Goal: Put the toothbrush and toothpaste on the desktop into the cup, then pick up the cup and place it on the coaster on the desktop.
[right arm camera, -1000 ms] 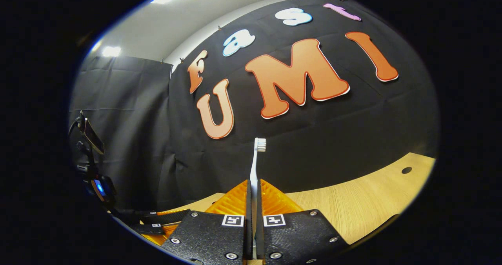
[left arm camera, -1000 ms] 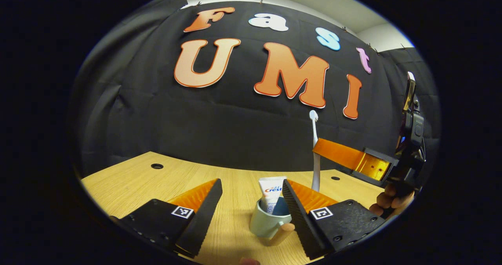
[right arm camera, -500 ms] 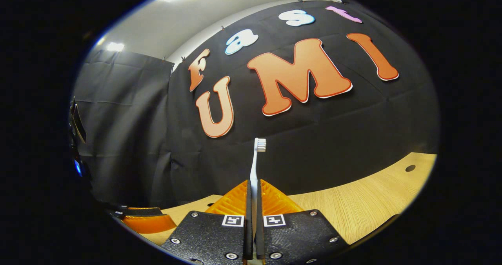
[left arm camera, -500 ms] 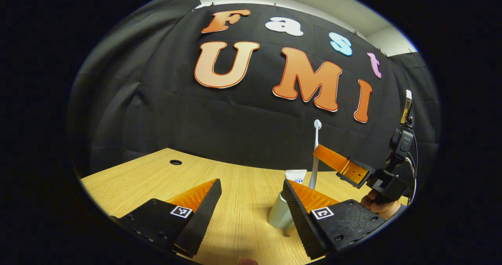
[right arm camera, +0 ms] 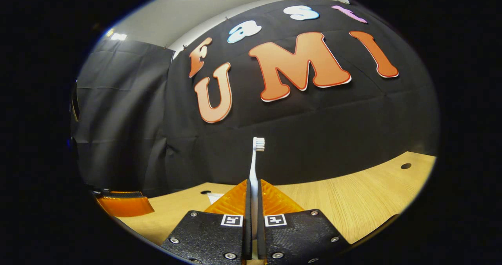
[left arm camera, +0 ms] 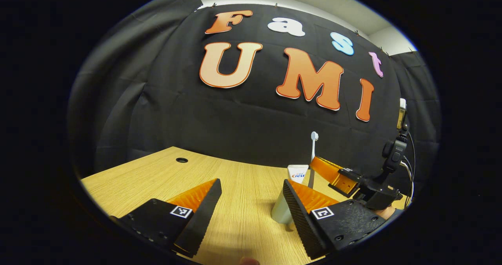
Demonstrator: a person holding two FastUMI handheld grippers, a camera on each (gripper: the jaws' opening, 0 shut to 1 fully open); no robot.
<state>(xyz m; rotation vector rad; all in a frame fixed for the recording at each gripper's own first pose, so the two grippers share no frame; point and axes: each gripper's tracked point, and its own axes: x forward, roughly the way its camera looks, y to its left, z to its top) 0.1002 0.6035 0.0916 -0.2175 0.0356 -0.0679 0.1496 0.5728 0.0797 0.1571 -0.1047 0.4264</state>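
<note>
White plastic made up the toothbrush (right arm camera: 254, 167), which was clamped upright between the two closed fingers of the right gripper (right arm camera: 253, 202), bristle head uppermost and facing right in the right gripper view. In the left gripper view the same toothbrush (left arm camera: 313, 151) was seen standing above the cup (left arm camera: 281, 210), its lower end hidden behind the toothpaste and the orange finger of the right gripper (left arm camera: 327, 171); whether the handle had entered the cup could not be told. The toothpaste (left arm camera: 297, 173) was stood in the pale cup, its flat end sticking up above the rim. The cup was set on the wooden desktop (left arm camera: 243, 202), just behind the right-hand finger of the left gripper (left arm camera: 251, 202) and partly covered by it.

The left gripper was held wide open with nothing between its fingers, low over the desktop. The cup was placed off to the side of the gap, not between the fingers. A round hole (left arm camera: 181, 160) was seen near the far edge of the desktop. Beside the cup, the right gripper was held from the right. In the right gripper view, an orange finger of the left gripper (right arm camera: 124, 205) was seen at the lower left, over the desktop (right arm camera: 353, 206).
</note>
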